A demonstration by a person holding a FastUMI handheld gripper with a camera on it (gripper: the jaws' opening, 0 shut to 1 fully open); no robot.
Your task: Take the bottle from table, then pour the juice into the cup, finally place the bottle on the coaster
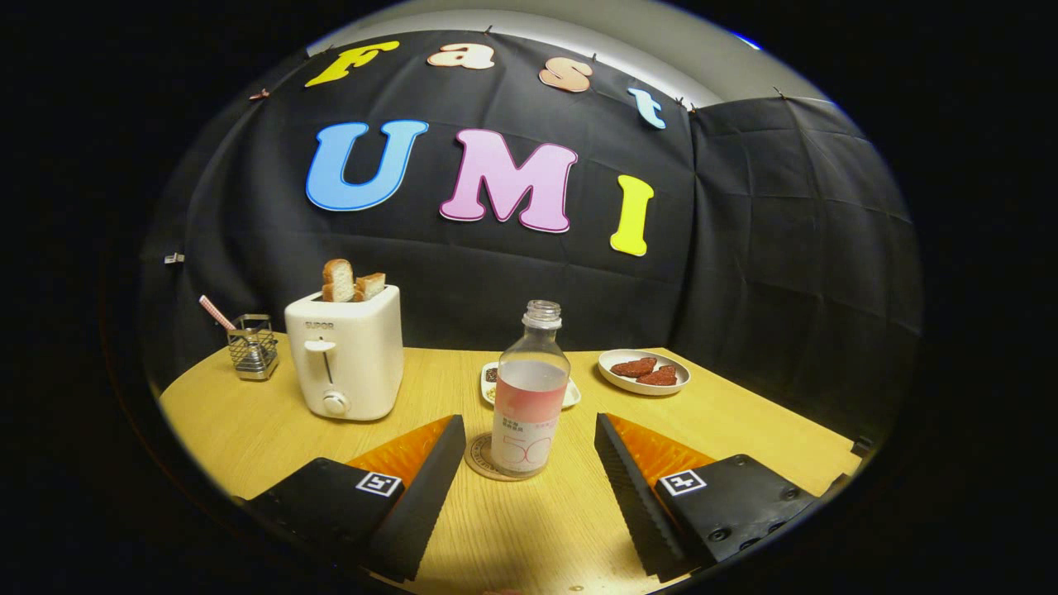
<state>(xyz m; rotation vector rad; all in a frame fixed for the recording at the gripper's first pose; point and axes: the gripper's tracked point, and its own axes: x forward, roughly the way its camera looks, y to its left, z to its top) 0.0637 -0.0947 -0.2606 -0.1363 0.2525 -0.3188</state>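
Observation:
A clear uncapped bottle [529,395] with pink juice and a pink label stands upright on a round coaster [479,459] on the wooden table [248,421]. It stands just ahead of my gripper [529,426], between the two fingertips but apart from both. The fingers are spread wide, so the gripper is open and holds nothing. Behind the bottle a small white dish or cup [489,382] is mostly hidden by it.
A white toaster [347,351] with two bread slices stands to the left beyond the fingers. Further left is a wire holder [253,347] with a striped straw. A white plate [645,372] with reddish pieces lies beyond the bottle to the right. Black cloth walls close behind.

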